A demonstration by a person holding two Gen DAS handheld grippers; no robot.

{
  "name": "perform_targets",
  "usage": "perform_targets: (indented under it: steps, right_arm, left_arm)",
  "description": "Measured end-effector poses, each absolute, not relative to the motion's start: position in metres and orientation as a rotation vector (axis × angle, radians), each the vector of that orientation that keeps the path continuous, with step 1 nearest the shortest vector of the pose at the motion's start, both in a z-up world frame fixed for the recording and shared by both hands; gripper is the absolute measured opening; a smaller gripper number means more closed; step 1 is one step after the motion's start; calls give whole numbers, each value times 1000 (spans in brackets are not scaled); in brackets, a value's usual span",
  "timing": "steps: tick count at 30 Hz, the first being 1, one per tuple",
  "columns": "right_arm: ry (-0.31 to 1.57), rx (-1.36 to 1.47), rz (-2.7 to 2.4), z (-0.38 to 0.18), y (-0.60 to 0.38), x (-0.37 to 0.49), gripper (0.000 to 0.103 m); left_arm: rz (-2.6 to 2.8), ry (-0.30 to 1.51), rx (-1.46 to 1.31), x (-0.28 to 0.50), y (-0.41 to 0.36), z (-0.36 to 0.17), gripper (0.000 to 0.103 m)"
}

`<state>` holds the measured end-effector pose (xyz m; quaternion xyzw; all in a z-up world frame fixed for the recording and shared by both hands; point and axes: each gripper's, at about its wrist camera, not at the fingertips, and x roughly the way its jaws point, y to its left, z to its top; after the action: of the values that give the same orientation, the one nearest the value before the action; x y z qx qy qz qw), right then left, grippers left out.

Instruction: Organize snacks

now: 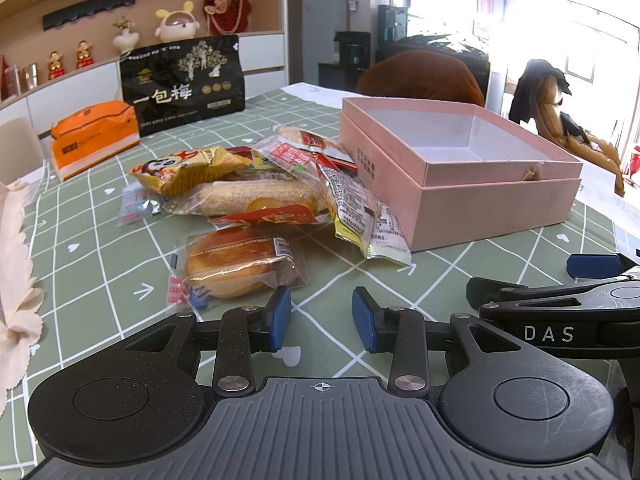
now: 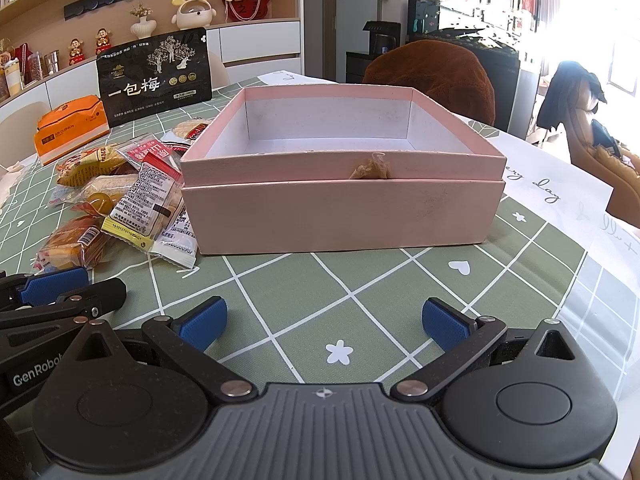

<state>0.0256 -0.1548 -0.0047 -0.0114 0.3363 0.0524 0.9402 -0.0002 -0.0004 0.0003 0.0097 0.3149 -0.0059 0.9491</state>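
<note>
A pile of wrapped snacks (image 1: 256, 196) lies on the green checked tablecloth, left of an open, empty pink box (image 1: 460, 172). A wrapped round cake (image 1: 236, 266) lies nearest, just ahead and left of my left gripper (image 1: 322, 318), which is open and empty. In the right wrist view the pink box (image 2: 340, 200) sits straight ahead with the snack pile (image 2: 132, 200) at its left. My right gripper (image 2: 324, 322) is open wide and empty, low over the cloth in front of the box. The right gripper also shows in the left wrist view (image 1: 560, 300).
A black snack bag (image 1: 184, 84) stands upright at the back beside an orange tissue pack (image 1: 94, 140). A beige cloth (image 1: 16, 272) lies at the far left. A brown chair back (image 2: 432, 76) stands behind the table, and a white sheet (image 2: 560, 192) lies on the right.
</note>
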Motion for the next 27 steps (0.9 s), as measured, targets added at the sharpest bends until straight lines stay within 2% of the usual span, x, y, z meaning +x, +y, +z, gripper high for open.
perform_targets:
  steps: [27]
  right_arm:
    - [686, -23, 107, -5, -154, 25, 103]
  left_arm:
    - [-12, 640, 22, -1, 1, 2, 40]
